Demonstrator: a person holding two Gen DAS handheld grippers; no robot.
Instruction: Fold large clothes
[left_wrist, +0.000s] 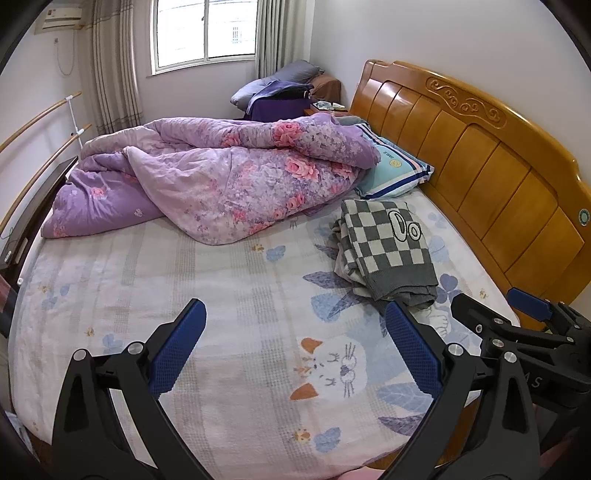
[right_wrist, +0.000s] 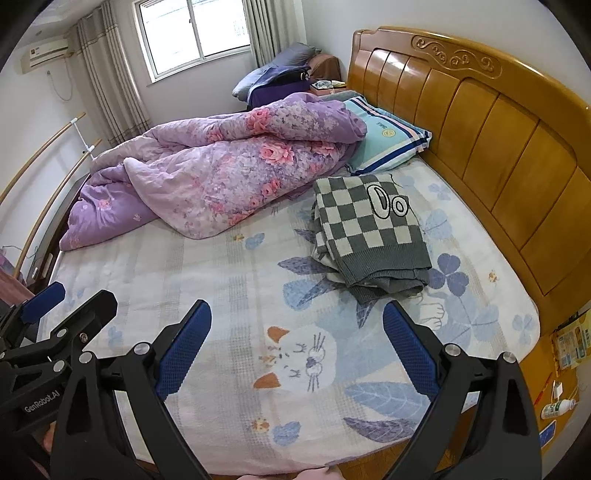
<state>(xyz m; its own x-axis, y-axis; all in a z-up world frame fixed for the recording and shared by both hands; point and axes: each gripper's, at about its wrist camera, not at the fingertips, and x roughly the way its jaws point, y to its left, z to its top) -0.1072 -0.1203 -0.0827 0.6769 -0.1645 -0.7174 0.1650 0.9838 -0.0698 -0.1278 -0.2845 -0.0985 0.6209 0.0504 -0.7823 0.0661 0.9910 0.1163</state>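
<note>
A grey-and-white checkered knit garment (left_wrist: 386, 247) lies folded in a stack on the bed sheet (left_wrist: 207, 280), near the headboard; it also shows in the right wrist view (right_wrist: 369, 232). My left gripper (left_wrist: 295, 347) is open and empty, held above the sheet's near part, short of the garment. My right gripper (right_wrist: 297, 347) is open and empty, also above the near part of the sheet, with the garment just beyond its right finger. The right gripper shows at the right edge of the left wrist view (left_wrist: 517, 314); the left gripper shows at the left edge of the right wrist view (right_wrist: 62, 306).
A crumpled purple floral quilt (left_wrist: 221, 177) covers the far half of the bed. A blue striped pillow (left_wrist: 395, 166) lies by the wooden headboard (left_wrist: 498, 155). Wooden rails (left_wrist: 40, 147) run along the left side. A bedside surface with small bottles (right_wrist: 561, 391) sits at right.
</note>
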